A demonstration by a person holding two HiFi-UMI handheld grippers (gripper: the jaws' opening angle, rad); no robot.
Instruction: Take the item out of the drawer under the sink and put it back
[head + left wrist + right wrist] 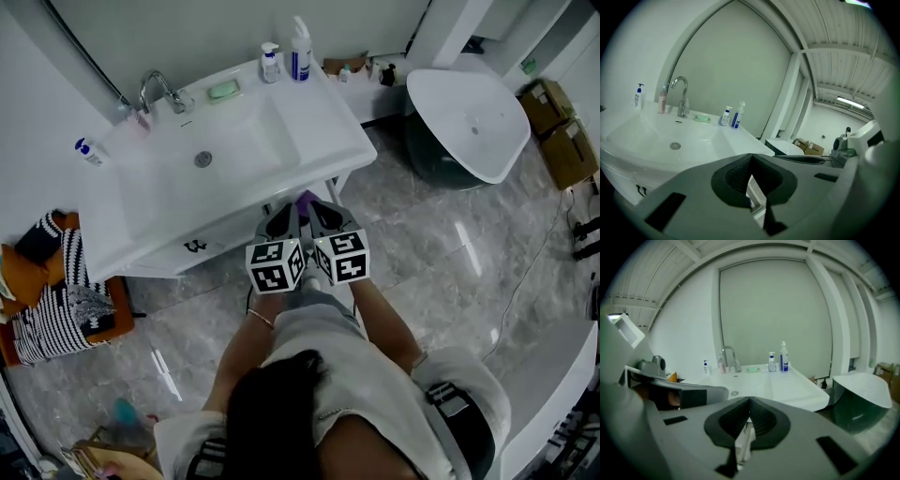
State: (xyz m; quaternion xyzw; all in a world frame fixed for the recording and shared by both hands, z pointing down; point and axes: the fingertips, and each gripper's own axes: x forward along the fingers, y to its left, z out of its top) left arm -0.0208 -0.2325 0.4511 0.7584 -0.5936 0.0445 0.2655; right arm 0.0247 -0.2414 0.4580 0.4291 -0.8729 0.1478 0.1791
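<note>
left fingers point(733, 177): pressed together at the tips with nothing between them; the left gripper point(284, 216) is empty.
right fingers point(763, 420): closed tip to tip, also on nothing; the right gripper point(324, 214) sits just beside the left one, their marker cubes nearly touching.
floor point(422, 253): glossy grey marble tiles.
sink point(314, 131): white basin unit against the wall, directly ahead of both grippers.
bathtub point(492, 127): white and freestanding, to the right of the sink.
drawer point(220, 239): white front with a dark handle, under the sink's front edge and left of the gripper tips. I cannot tell whether it is pulled out.
faucet point(159, 89): chrome, at the sink's back edge.
pump bottles point(300, 52): two, white and blue, at the sink's back right corner.
soap point(223, 90): green, between the faucet and the pump bottles.
purple item point(306, 200): small, just beyond the two gripper tips and between them, below the sink's front rim. Neither gripper holds it, and what it is stays unclear.
</note>
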